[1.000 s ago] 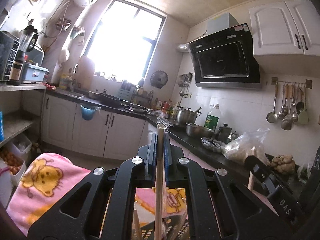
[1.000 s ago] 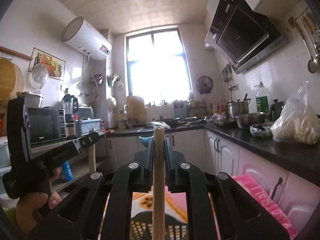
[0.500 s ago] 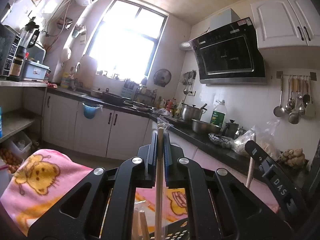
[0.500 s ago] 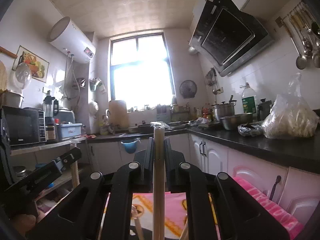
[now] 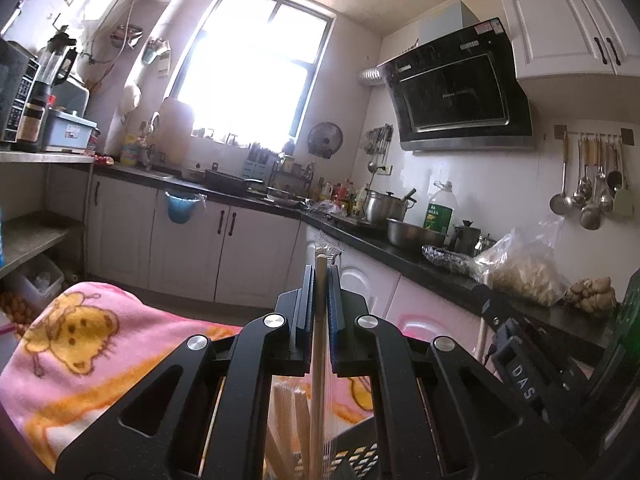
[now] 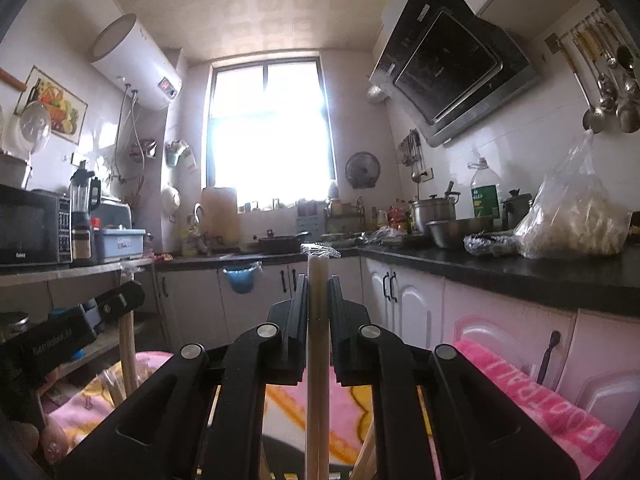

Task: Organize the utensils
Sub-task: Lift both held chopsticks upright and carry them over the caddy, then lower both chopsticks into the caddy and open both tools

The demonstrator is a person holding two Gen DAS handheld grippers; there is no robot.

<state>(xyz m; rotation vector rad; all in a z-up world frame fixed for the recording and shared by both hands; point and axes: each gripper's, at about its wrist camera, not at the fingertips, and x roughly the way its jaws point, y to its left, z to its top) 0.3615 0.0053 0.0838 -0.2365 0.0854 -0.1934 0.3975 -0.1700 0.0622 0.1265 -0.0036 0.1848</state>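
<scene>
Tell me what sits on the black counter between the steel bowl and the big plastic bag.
In the right wrist view, a crumpled foil-wrapped bundle lies on the counter between the steel bowl and the plastic bag.

- Two black tongs: left tongs (image 5: 320, 280), right tongs (image 6: 318, 292).
- One wooden stick (image 5: 319, 344) in the left, one pair of chopsticks (image 6: 317, 340) in the right.
- One pink blanket (image 5: 76, 344).
- One black basket (image 5: 356, 454).
</scene>
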